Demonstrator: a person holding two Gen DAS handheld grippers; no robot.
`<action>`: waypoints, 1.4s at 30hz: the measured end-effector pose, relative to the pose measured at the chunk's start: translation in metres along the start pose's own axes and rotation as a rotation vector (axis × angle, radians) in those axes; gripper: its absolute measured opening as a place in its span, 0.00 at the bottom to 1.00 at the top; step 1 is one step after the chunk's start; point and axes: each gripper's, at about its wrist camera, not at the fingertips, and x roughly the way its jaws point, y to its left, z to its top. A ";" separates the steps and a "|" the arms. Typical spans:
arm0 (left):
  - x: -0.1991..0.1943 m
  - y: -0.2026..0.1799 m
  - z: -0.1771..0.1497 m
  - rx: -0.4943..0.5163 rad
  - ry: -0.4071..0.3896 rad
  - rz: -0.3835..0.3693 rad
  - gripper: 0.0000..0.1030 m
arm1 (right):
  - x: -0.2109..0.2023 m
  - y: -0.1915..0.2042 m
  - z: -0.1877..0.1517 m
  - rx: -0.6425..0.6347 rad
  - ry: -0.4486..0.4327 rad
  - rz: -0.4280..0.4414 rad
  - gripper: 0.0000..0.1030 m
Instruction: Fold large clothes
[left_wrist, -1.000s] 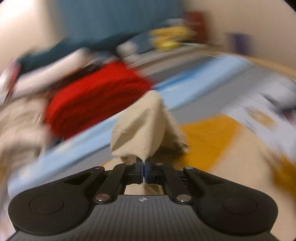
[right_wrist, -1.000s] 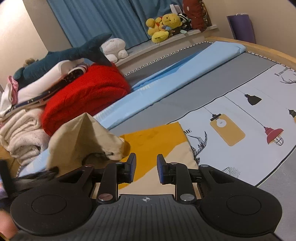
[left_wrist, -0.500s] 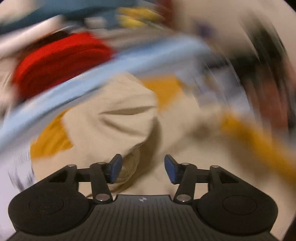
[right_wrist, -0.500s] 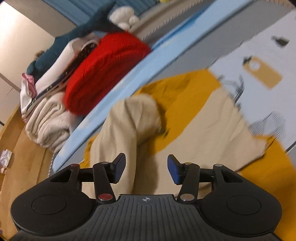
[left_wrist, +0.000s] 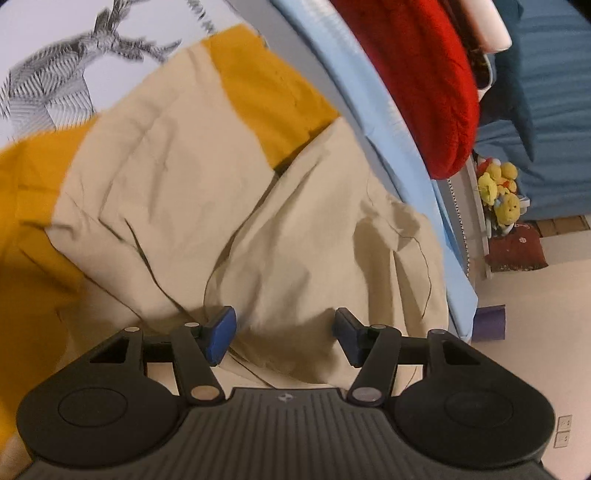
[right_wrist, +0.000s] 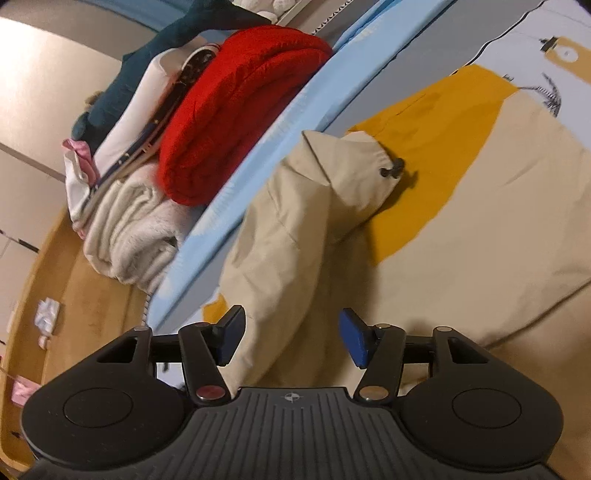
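A beige and mustard-yellow jacket (left_wrist: 192, 158) lies on the bed, its beige sleeve or hood part bunched up. My left gripper (left_wrist: 282, 338) is open and empty, with its jaws spread just over a beige fold (left_wrist: 317, 258). In the right wrist view the same jacket (right_wrist: 480, 206) is spread out, with a beige hood (right_wrist: 332, 173) and a black cord stopper (right_wrist: 393, 170). My right gripper (right_wrist: 291, 339) is open and empty, right over the beige sleeve (right_wrist: 277, 266).
A light blue mat (right_wrist: 295, 122) runs along the jacket. Beyond it a pile holds a red blanket (right_wrist: 236, 107), a white fleece blanket (right_wrist: 129, 229) and folded clothes. Yellow plush toys (left_wrist: 498, 192) sit by the blue curtain. The printed bedsheet (left_wrist: 48, 74) lies beside the jacket.
My left gripper let go of the beige cloth and opened wide. Both grippers tilted down and moved close over the jacket. The raised cloth has dropped onto the bed.
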 end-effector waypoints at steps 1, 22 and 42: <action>0.003 -0.002 0.001 0.013 0.003 -0.025 0.25 | 0.003 -0.001 0.001 0.014 -0.003 0.008 0.58; 0.017 -0.019 -0.048 0.369 0.165 0.250 0.01 | 0.012 -0.010 -0.004 0.072 -0.123 -0.197 0.69; 0.005 0.000 -0.062 0.255 0.042 0.358 0.23 | 0.035 -0.008 -0.048 -0.018 0.027 -0.472 0.01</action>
